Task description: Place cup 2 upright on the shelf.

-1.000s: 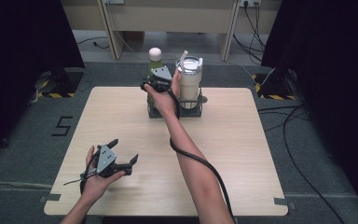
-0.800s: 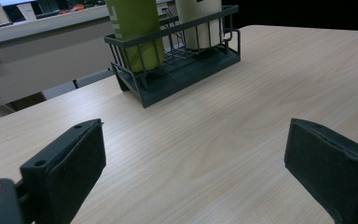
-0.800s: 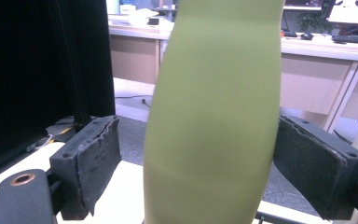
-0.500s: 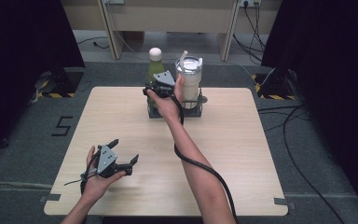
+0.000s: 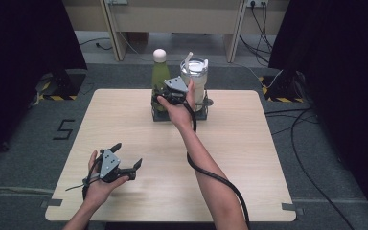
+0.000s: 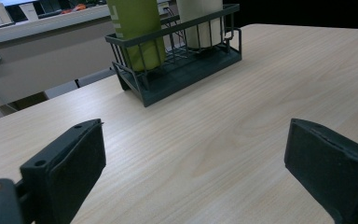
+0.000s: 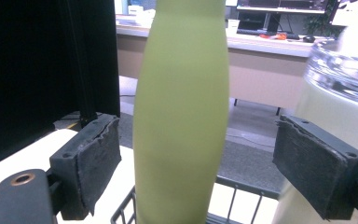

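Observation:
A green bottle [image 5: 160, 73] with a white cap stands in a dark wire rack [image 5: 178, 116] at the table's far edge, beside a clear tumbler [image 5: 195, 79] with a straw. My right gripper [image 5: 162, 96] is at the rack's near side, open. In the right gripper view the green bottle [image 7: 182, 116] stands between the pads [image 7: 95, 161] with a gap on each side, and the tumbler [image 7: 340, 88] is at the right. My left gripper [image 5: 127, 155] rests open near the front left of the table, nothing between its jaws [image 6: 193, 163].
The left gripper view looks across bare wood to the rack [image 6: 177, 74], which holds the green bottle [image 6: 140, 28] and the tumbler [image 6: 203, 23]. A black cable [image 5: 211, 175] trails along the right forearm. Desks and floor cables lie beyond the table's far edge.
The right hand and its gripper have slid a little toward the near side and right in the high view. The bottle, the tumbler and the left hand have stayed put.

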The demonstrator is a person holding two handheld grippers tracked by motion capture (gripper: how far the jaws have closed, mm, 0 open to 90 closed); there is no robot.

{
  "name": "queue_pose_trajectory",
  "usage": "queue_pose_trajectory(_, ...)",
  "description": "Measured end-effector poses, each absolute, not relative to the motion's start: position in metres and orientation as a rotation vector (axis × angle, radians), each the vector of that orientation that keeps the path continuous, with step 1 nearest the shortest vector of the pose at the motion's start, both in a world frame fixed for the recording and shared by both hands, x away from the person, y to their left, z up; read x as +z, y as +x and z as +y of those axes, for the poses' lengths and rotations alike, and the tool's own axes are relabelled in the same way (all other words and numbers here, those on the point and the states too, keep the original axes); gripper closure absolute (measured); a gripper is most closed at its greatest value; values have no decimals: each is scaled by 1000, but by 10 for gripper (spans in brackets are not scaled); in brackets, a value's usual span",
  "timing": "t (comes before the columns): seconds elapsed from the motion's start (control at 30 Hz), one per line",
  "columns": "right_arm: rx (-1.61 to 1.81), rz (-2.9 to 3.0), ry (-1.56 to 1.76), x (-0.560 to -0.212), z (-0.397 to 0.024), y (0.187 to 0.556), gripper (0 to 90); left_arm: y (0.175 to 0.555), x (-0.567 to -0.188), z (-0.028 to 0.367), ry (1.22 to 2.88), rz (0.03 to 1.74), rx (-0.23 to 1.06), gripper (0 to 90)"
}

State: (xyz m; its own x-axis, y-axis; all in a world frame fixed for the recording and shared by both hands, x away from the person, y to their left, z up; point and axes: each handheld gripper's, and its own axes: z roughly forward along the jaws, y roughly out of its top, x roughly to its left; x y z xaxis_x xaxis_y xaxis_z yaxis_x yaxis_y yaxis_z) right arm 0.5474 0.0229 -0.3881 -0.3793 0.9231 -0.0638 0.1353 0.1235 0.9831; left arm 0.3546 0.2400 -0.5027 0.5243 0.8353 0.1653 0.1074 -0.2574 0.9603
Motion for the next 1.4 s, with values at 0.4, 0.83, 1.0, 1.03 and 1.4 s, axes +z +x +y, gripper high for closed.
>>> queue_pose_trajectory(0.4,1326,1702,1025,-395,-3,529,151,354,-503,241,1706,803,862,44)
queue_pose_trajectory(0.83,1329,1684,1049,-401,-42,507,151,354,-503,242,1714,804,867,43)
queue_pose_trajectory(1.0,1319,1677,1070,-407,-57,501,151,354,-503,243,1711,810,870,44)
queue_pose_trajectory(1.03,1317,1675,1074,-408,-60,500,151,354,-503,243,1711,810,872,43)
queue_pose_trajectory(1.4,1288,1635,1104,-413,-94,485,151,354,-504,244,1708,817,874,43)
